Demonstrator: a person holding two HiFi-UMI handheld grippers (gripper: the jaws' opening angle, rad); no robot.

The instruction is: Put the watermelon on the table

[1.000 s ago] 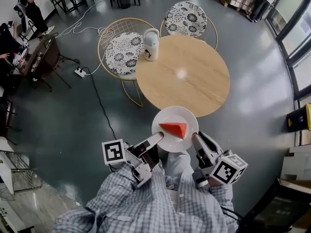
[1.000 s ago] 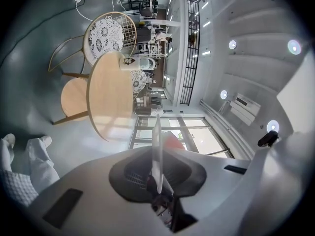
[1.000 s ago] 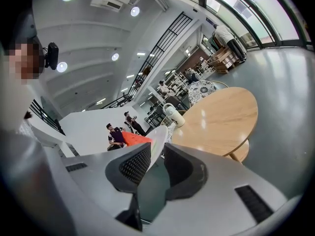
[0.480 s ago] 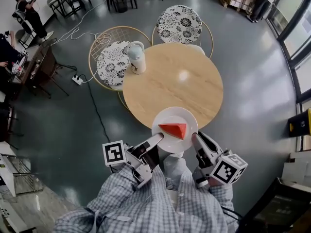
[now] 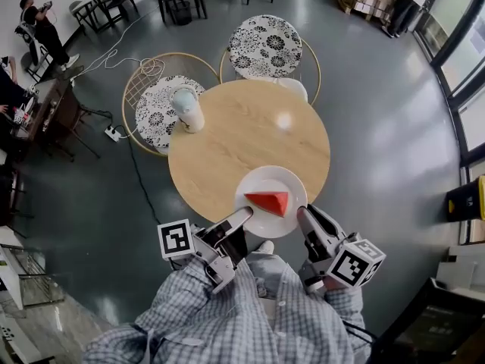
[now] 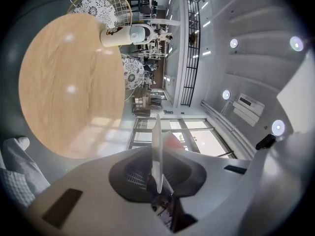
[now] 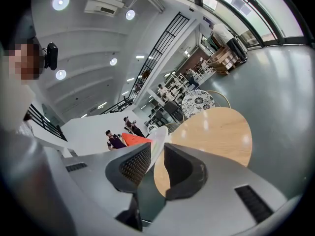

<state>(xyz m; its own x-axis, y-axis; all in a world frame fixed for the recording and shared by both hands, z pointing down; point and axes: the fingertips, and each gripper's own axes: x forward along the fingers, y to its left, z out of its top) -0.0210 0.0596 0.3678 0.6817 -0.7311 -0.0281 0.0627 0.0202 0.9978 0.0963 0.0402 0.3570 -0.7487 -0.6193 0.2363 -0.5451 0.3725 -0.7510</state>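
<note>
A red wedge of watermelon (image 5: 270, 202) lies on a white plate (image 5: 258, 222), and both grippers hold that plate by its rim. My left gripper (image 5: 244, 217) is shut on the near left edge. My right gripper (image 5: 303, 214) is shut on the near right edge. The plate hangs over the near edge of the round wooden table (image 5: 235, 146). In the left gripper view the plate (image 6: 156, 146) stands edge-on between the jaws, with the watermelon (image 6: 172, 140) behind it. In the right gripper view the plate's rim (image 7: 158, 140) sits between the pads, the watermelon (image 7: 135, 139) to its left.
A white jug (image 5: 187, 108) stands at the table's far left. Two wire chairs with patterned cushions (image 5: 158, 103) (image 5: 265, 45) stand behind the table. A cable and a power strip (image 5: 112, 133) lie on the floor at the left. A yellow bin (image 5: 466, 185) is at the right.
Both grippers and the plate have advanced together toward the table. The plate, earlier short of the table's edge, now overlaps it. The grip on the rim is unchanged.
</note>
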